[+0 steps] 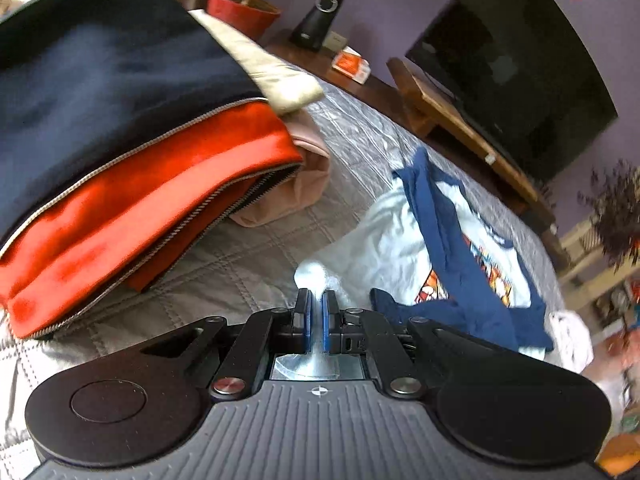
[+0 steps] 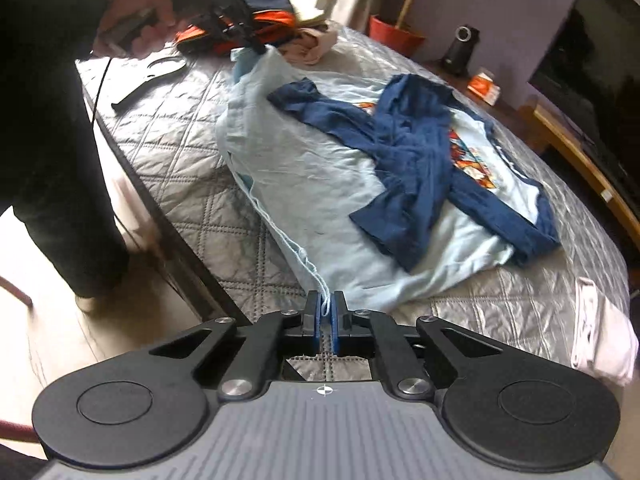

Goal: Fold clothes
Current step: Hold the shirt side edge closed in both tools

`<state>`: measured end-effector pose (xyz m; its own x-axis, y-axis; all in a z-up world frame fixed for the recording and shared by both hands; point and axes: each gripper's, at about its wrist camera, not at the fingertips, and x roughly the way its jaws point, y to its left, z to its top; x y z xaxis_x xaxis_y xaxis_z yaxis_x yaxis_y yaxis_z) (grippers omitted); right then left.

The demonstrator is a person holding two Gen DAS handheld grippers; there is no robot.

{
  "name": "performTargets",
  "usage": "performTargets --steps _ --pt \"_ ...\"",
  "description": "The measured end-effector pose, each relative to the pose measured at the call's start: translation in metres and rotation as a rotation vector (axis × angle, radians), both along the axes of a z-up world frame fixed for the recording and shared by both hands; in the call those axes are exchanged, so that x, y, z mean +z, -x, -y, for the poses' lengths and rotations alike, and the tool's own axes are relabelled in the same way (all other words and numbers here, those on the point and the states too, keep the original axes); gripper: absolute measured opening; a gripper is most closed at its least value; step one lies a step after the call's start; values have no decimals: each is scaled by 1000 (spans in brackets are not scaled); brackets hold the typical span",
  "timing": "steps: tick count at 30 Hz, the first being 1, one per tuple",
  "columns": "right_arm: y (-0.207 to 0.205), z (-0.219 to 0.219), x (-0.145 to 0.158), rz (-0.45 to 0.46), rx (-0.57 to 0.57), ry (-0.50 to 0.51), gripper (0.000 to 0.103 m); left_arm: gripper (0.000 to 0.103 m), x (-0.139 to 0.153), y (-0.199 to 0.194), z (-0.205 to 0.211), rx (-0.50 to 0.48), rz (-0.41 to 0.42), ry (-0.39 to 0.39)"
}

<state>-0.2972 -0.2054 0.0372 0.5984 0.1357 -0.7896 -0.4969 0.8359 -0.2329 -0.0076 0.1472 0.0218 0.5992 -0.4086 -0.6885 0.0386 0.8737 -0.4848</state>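
A light blue shirt (image 2: 304, 168) with navy sleeves (image 2: 404, 148) and a colourful print lies spread on the grey quilted bed (image 2: 168, 136). My right gripper (image 2: 328, 304) is at the shirt's near edge, with its blue pads shut on the hem and a loose thread. Seen from the right wrist, a hand holds my left gripper (image 2: 256, 46) at the far corner, where it lifts the fabric into a peak. In the left wrist view, the left gripper (image 1: 318, 300) is shut on a bunch of the light blue shirt (image 1: 380, 240).
A navy and orange zipped jacket (image 1: 120, 160) lies on pink and cream clothes at the bed's far left. A white folded cloth (image 2: 604, 332) lies at the right edge, a black tool (image 2: 156, 76) near the left edge. A person in dark clothes (image 2: 44, 100) stands left. A television (image 1: 520, 60) stands behind.
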Motion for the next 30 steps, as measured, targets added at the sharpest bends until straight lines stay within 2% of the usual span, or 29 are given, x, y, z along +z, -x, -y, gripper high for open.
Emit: performTargets --steps 5,12,19,21,24,25,27,30 --pt "5 0 4 11 -19 1 6 6 4 4 -9 35 -7 1" --pt "13 3 9 12 -44 11 6 7 2 9 -17 13 -83 11" --pt "23 3 15 12 -62 17 6 7 8 24 -25 13 -106 21" --pt "23 0 13 25 -52 72 13 7 9 27 -26 9 -111 15" --pt "24 -11 9 56 28 163 19 7 10 29 -24 -4 -109 -6" --pt "24 -16 5 58 68 198 26 7 10 28 -23 -7 -109 -11" --pt "26 -27 -5 43 172 280 32 7 11 26 -21 -11 -108 -18" --pt "25 -39 -24 20 296 353 32 7 14 23 -18 -17 -104 -18"
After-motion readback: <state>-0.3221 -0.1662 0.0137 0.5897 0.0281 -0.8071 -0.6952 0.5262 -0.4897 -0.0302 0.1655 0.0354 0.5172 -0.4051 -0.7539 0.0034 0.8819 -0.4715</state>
